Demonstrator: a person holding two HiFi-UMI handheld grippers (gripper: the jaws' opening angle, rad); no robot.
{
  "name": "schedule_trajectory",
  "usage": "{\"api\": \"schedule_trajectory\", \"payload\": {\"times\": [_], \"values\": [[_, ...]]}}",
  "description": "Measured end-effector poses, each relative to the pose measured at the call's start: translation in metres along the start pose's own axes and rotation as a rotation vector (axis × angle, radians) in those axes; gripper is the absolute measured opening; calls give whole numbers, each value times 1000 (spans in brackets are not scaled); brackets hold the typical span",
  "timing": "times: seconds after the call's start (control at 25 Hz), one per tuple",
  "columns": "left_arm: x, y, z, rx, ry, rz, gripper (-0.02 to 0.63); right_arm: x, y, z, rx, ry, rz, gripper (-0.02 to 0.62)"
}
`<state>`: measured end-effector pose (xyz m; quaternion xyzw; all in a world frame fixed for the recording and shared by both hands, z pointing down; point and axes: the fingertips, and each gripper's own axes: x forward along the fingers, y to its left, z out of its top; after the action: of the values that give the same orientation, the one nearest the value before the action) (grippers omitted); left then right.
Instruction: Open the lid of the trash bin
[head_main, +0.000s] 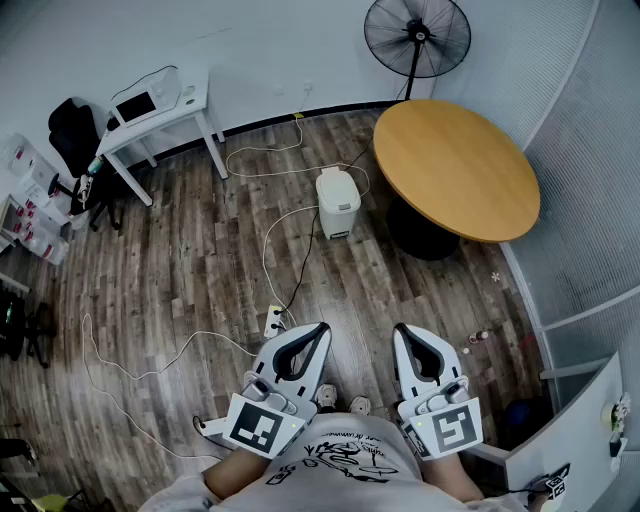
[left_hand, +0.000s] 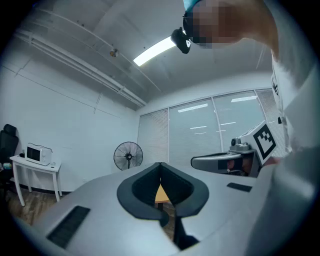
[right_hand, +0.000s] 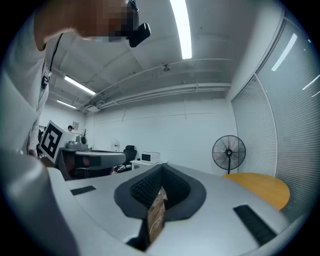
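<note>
trash bin (head_main: 338, 203) | located on floor (head_main: 200, 270) at 12 o'clock, well apart from grippers, lid (head_main: 337, 185) down | judged light, stiff plastic; lid's front lip is preferred | left gripper (head_main: 318, 328), right gripper (head_main: 400, 328): jaws pressed together, nothing held

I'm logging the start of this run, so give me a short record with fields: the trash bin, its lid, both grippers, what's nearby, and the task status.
trash bin: white trash bin standing on the wood floor, beside the round table
lid: lid is closed
left gripper: left gripper has its jaws together, empty, well short of the bin
right gripper: right gripper has its jaws together, empty, well short of the bin
nearby: white cable and power strip on the floor; fan beyond the table
task status: not started, neither gripper touches the bin
</note>
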<state>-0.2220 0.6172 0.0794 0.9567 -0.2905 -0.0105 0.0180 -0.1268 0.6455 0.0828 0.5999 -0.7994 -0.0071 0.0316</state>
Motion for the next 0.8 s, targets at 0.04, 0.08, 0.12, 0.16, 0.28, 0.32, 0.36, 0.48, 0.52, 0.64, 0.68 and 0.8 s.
{"api": "schedule_trajectory", "payload": {"times": [0.04,0.08,0.12,0.16,0.28,0.32,0.36,0.48,0.52,0.64,0.68,0.8], "values": [[-1,3,-1,-2,2,-3,15,2,2,0,-5,3,0,5],[-1,5,-2,-4,4,-5,15,5,3,-1,-9,4,-1,5],[-2,8,-4,-6,6,-8,15,8,5,-1,-9,4,-1,5],[-2,11,-5,-6,8,-12,15,11,6,-1,-6,1,-4,5],[-5,20,-7,-4,18,-13,15,18,7,1,19,-26,-17,6],[-6,24,-8,-3,23,-11,15,20,8,1,21,-30,-18,6],[-7,28,-9,-1,26,-9,15,22,10,1,17,-28,-17,6],[-7,37,-8,2,24,-2,15,31,11,1,7,-19,-11,6],[-7,39,-8,1,25,-1,15,34,11,1,9,-20,-8,6],[-3,43,-8,-2,26,-5,15,42,9,1,16,-20,-4,6],[-1,44,-7,-1,25,-8,15,44,9,1,16,-20,-4,6],[5,47,-7,-2,23,-12,15,50,4,1,13,-18,-5,6]]}}
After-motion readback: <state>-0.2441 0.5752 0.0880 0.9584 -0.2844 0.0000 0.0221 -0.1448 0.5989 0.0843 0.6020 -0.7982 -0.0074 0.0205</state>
